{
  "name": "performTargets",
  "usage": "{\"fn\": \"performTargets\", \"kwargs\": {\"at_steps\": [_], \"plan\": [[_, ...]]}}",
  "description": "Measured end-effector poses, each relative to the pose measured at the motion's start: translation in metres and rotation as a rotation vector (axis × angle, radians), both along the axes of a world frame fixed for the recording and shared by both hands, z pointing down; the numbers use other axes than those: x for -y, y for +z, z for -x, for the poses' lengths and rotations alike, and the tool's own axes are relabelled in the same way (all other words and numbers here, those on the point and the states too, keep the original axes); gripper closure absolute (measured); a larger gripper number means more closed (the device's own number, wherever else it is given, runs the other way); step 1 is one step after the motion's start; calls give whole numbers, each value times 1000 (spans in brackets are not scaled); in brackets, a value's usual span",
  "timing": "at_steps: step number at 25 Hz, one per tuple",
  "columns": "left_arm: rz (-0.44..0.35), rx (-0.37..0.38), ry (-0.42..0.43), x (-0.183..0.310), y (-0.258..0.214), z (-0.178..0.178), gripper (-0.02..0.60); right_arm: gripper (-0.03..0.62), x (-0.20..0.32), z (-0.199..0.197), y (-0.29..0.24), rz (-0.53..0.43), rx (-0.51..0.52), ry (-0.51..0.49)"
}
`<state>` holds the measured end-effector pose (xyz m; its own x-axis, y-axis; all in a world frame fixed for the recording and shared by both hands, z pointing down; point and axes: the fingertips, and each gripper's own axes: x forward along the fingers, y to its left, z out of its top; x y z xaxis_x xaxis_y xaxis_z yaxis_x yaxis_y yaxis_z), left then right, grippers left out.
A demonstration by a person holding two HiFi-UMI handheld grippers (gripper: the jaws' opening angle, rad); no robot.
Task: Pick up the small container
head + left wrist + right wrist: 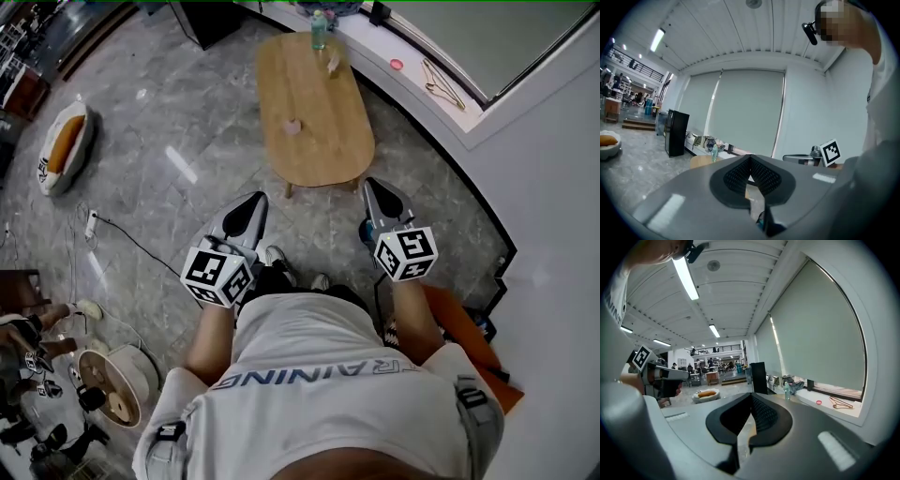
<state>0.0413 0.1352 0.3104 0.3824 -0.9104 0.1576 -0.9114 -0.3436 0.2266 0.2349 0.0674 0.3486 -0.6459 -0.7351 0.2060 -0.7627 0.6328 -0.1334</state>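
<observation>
I hold both tools at my waist, tips pointing forward. My left tool (254, 201) has its jaws pressed together with nothing between them. My right tool (373, 187) is likewise closed and empty. Ahead of them on the stone floor (187, 112) stands an oval wooden tabletop (323, 145), its long axis running away from me. The small container (292, 126), pinkish, sits on it left of the middle, well apart from both tools. It is too small for me to tell its long axis, its facing or its contents. At the far end a green bottle (319, 30) stands upright. On the white ledge (422, 111) beyond lies a hanger (441, 84).
</observation>
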Motion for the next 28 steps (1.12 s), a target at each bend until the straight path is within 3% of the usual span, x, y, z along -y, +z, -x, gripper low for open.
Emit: {"fn": "performTargets", "kwargs": {"at_steps": [7,13,21,28], "plan": [[-6,-24,2,81,10,30,581,582,74,27,6,1,-28,11],[-5,-61,13,161,12,77,581,582,149,67,-1,-1,-78,25],[23,-15,12,238,38,148,581,580,218,141,10,29,-115,11],[63,-12,-34,276,60,177,581,580,261,167,40,84,-141,-23]]}}
